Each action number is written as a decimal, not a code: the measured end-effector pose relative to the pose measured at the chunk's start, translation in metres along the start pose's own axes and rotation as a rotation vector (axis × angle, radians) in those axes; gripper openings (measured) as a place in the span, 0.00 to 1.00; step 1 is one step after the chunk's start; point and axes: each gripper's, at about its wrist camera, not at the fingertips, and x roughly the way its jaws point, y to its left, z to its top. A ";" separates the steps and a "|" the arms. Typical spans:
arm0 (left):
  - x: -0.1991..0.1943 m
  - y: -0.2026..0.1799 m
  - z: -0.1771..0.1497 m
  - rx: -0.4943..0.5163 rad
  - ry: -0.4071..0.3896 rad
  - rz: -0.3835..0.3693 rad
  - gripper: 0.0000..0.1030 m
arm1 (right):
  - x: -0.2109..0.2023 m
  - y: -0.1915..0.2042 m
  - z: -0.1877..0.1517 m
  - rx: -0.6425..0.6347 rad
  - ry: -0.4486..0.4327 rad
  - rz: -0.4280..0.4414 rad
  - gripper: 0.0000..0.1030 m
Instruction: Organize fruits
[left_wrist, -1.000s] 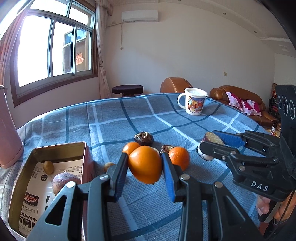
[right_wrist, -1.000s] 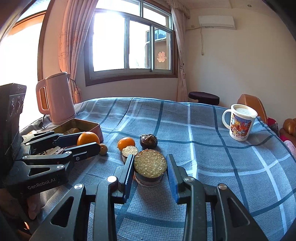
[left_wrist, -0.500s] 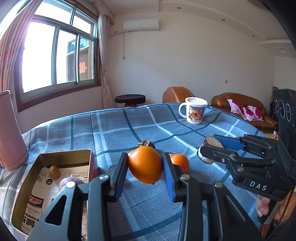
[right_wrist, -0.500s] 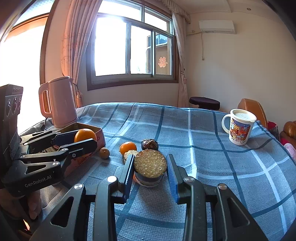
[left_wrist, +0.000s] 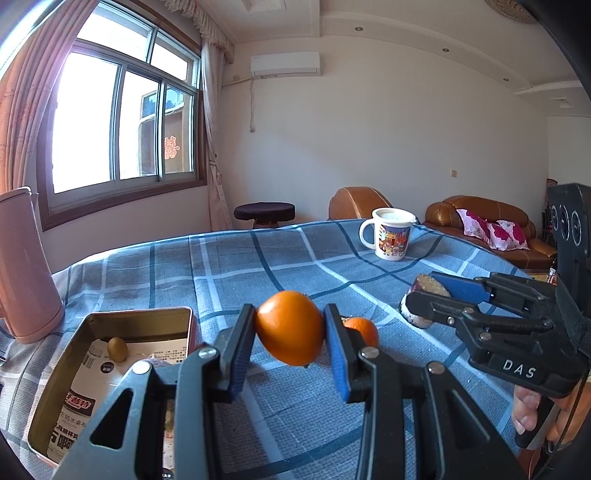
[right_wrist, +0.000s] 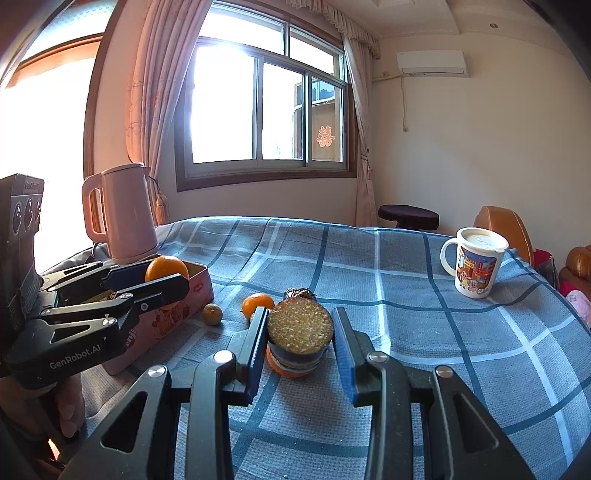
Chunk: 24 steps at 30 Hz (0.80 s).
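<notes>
My left tongs (left_wrist: 290, 328) are clamped on an orange (left_wrist: 290, 326), held in the air just beside the open tin (left_wrist: 140, 317) near the table's left edge; my right tongs (right_wrist: 300, 332) grip a halved fruit (right_wrist: 300, 325), cut face up, above the checked cloth (right_wrist: 406, 295). On the cloth past them lie a mandarin (right_wrist: 257, 303), a small brown fruit (right_wrist: 212, 314) beside the tin and a dark fruit (right_wrist: 299, 294). Farther back, the mug (right_wrist: 476, 264) sits toward the right edge and the pink kettle (right_wrist: 122, 214) at the far left.

You have two oranges (right_wrist: 166, 268) (right_wrist: 257, 303), one cut fruit half (right_wrist: 300, 325), one dark wrinkled fruit (right_wrist: 299, 294), two small brownish fruits (right_wrist: 212, 314) (left_wrist: 117, 349), one tin (left_wrist: 147, 322), one mug (right_wrist: 476, 263), one kettle (right_wrist: 123, 214) and two grippers (left_wrist: 290, 328) (right_wrist: 300, 334).
</notes>
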 end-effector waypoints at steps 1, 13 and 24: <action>-0.001 0.000 0.000 0.001 -0.004 0.001 0.38 | 0.000 0.000 0.000 -0.001 -0.003 0.000 0.35; -0.007 0.000 0.000 0.006 -0.041 0.015 0.38 | -0.007 0.001 -0.001 -0.004 -0.034 0.002 0.35; -0.011 0.001 -0.001 0.001 -0.062 0.018 0.38 | -0.012 0.000 -0.001 -0.008 -0.065 0.007 0.35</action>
